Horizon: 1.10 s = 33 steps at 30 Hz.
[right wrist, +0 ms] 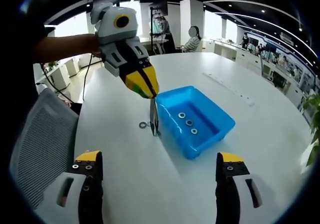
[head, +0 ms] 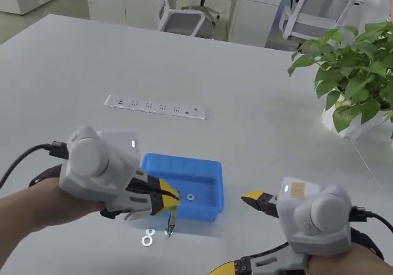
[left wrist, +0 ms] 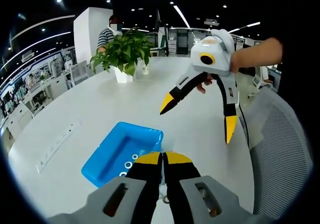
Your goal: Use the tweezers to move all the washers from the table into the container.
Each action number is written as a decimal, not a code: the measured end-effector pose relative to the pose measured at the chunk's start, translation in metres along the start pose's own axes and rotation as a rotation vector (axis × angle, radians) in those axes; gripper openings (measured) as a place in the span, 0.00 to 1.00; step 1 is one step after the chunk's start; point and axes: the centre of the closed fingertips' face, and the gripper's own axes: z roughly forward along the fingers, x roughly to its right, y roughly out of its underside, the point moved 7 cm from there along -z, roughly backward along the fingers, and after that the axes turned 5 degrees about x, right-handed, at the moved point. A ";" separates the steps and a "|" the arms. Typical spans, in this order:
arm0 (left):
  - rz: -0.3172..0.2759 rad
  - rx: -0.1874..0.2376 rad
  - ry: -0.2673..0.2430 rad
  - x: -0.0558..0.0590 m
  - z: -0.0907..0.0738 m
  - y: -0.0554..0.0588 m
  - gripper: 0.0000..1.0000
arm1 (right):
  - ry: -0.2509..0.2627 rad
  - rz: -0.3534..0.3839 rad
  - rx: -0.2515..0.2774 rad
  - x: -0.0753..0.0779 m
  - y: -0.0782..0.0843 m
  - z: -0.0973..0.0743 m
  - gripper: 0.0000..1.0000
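Note:
My left gripper (head: 169, 197) is shut on the tweezers (head: 170, 221), which point down at the table just in front of the blue container (head: 209, 174). Two washers (head: 148, 237) lie on the table beside the tweezer tips. Inside the container lies a washer (head: 191, 197). In the right gripper view the tweezers (right wrist: 153, 116) stand next to a washer (right wrist: 143, 125), and three washers (right wrist: 188, 122) lie in the container (right wrist: 220, 116). My right gripper (right wrist: 159, 157) is open and holds nothing, to the right of the container (left wrist: 105, 159).
A white power strip (head: 153, 107) lies beyond the container. A potted plant (head: 356, 72) stands at the table's right edge. A grey mesh chair (right wrist: 45, 149) sits at the near side of the table. More office chairs (head: 184, 17) stand past the far edge.

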 end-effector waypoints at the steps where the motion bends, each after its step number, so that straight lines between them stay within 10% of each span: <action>1: -0.002 0.001 0.002 0.000 0.000 0.000 0.05 | -0.013 -0.012 -0.004 -0.001 -0.001 0.001 0.91; 15: -0.032 0.004 0.011 0.001 -0.001 0.000 0.05 | -0.175 -0.170 -0.033 -0.010 -0.014 0.030 0.66; 33: -0.043 -0.006 0.035 -0.002 -0.006 0.002 0.05 | -0.262 -0.351 -0.080 -0.001 -0.026 0.077 0.32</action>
